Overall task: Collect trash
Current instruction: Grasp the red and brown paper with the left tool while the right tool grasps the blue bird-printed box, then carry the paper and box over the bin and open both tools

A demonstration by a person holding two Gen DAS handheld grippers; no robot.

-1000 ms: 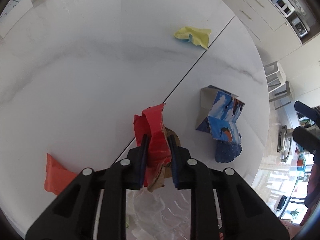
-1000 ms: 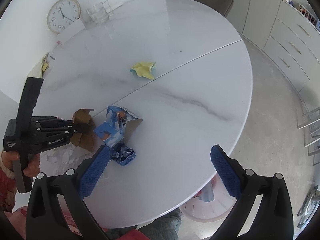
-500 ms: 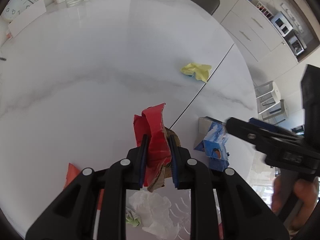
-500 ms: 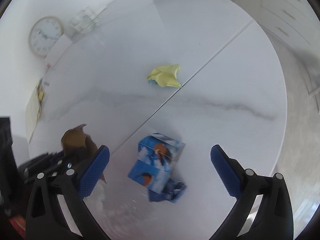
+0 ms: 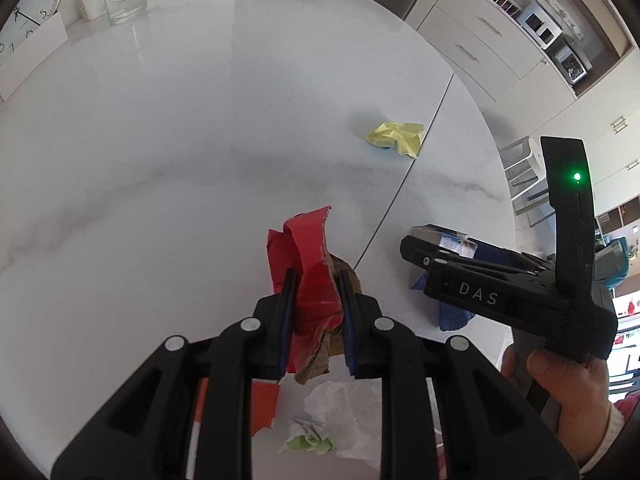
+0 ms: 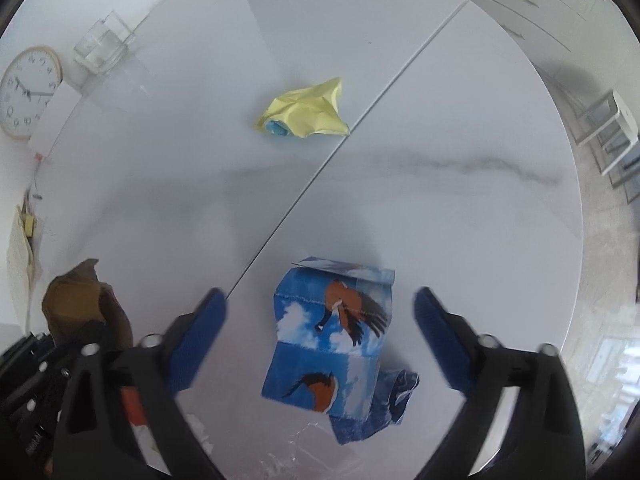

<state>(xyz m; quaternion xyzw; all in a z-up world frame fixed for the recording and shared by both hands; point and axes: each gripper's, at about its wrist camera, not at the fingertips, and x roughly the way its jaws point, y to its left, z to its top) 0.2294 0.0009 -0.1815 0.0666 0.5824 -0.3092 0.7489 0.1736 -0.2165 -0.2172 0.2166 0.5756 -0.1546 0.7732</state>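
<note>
While right claw point(image 6: 320, 328) narrows, unpressed, around blue carton point(image 6: 332, 336) | left claw point(image 5: 316, 312) pinches red scrap point(image 5: 308, 264)

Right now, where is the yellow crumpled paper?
The yellow crumpled paper lies on the white table, just left of its centre seam, beyond the blue bird-print carton.

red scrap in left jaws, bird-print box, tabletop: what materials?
Red scrap: likely cardboard, matte red face, torn edge showing a brown core. Bird-print box: probably thin printed paperboard, creased and crushed flat. Tabletop: glossy white with grey veins; marble or a marble-look slab, can't tell.
</note>
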